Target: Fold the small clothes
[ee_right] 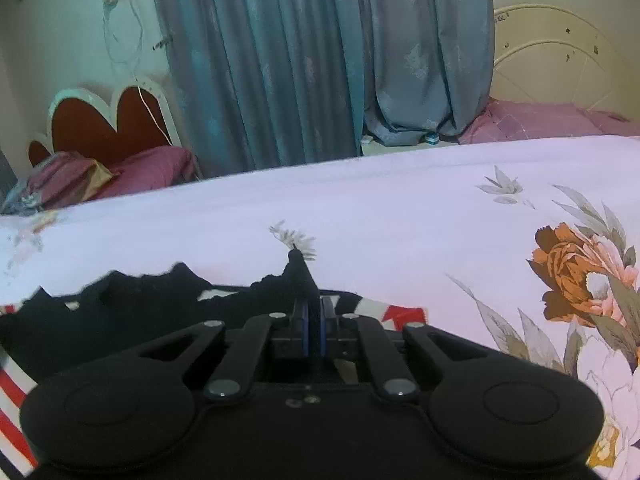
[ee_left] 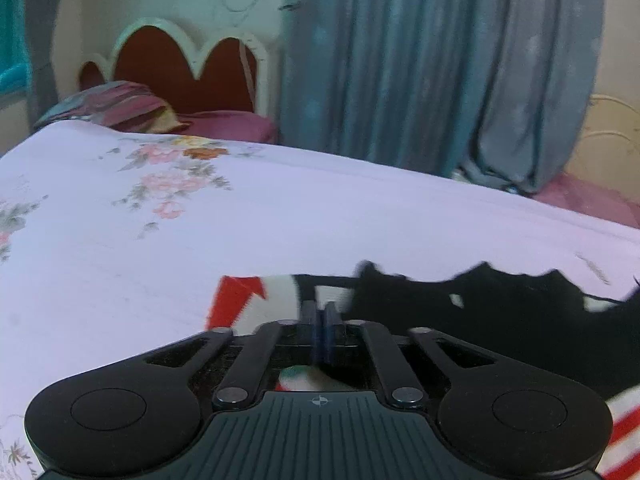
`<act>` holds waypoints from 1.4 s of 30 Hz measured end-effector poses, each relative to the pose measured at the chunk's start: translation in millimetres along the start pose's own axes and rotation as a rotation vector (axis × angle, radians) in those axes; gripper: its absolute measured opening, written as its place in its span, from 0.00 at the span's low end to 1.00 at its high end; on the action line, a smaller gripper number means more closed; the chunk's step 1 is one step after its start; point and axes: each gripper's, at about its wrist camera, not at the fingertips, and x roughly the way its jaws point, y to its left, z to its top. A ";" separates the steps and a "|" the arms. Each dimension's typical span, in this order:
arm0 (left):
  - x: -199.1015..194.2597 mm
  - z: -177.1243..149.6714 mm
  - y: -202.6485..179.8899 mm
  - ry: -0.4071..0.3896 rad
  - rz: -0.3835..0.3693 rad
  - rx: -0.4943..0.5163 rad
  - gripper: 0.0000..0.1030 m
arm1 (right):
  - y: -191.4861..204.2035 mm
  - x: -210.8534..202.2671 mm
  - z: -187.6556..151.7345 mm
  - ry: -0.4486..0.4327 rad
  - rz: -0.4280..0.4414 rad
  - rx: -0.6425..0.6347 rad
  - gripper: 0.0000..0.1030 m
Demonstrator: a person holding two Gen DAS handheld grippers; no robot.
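A small garment, black with red and white stripes (ee_left: 480,320), lies on the white floral bedsheet (ee_left: 280,220). My left gripper (ee_left: 320,312) is shut on the garment's left edge, over its red and white part (ee_left: 240,296). The garment also shows in the right wrist view (ee_right: 140,308), black with a ragged upper edge. My right gripper (ee_right: 314,308) is shut on the garment's right edge, and a black corner of cloth (ee_right: 300,268) sticks up between the fingers. Both grippers hold the cloth low over the bed.
Blue-grey curtains (ee_right: 300,60) hang behind the bed. A red and white headboard (ee_left: 180,68) and pillows (ee_left: 120,108) are at the far left. A second bed with pink bedding (ee_right: 540,124) stands at the far right. The sheet (ee_right: 400,220) stretches ahead.
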 end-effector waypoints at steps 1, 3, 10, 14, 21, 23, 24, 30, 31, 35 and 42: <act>5.4 -2.3 2.1 0.015 0.023 -0.007 0.00 | -0.8 6.3 -3.4 0.019 -0.015 0.002 0.05; 14.3 -7.4 6.3 0.061 0.043 -0.009 0.00 | -4.2 18.4 -11.7 0.066 -0.038 0.011 0.05; -9.2 -5.5 7.3 0.042 0.015 0.045 0.00 | -2.0 -7.3 -5.7 0.029 -0.012 0.037 0.36; -35.8 -7.3 1.3 0.047 -0.049 0.082 0.00 | 8.7 -31.9 -7.9 0.014 0.049 0.037 0.36; -66.3 -27.3 -40.0 0.109 -0.175 0.162 0.22 | 63.0 -50.9 -30.1 0.062 0.164 -0.048 0.35; -71.7 -34.2 -52.8 0.103 -0.191 0.178 0.48 | 78.1 -50.6 -36.2 0.082 0.178 -0.074 0.34; -74.4 -37.7 -58.7 0.097 -0.194 0.187 0.51 | 84.0 -50.8 -39.9 0.087 0.182 -0.084 0.34; -68.9 -51.2 -66.4 0.136 -0.156 0.232 0.54 | 97.2 -46.7 -56.9 0.123 0.128 -0.149 0.31; -69.3 -51.1 -63.2 0.138 -0.147 0.227 0.55 | 91.0 -46.1 -58.2 0.124 0.116 -0.145 0.32; -73.4 -53.9 -47.2 0.144 -0.126 0.210 0.56 | 71.8 -61.6 -64.8 0.106 0.064 -0.125 0.32; -84.4 -60.8 -32.0 0.141 -0.102 0.208 0.60 | 45.2 -78.0 -80.0 0.122 -0.015 -0.108 0.31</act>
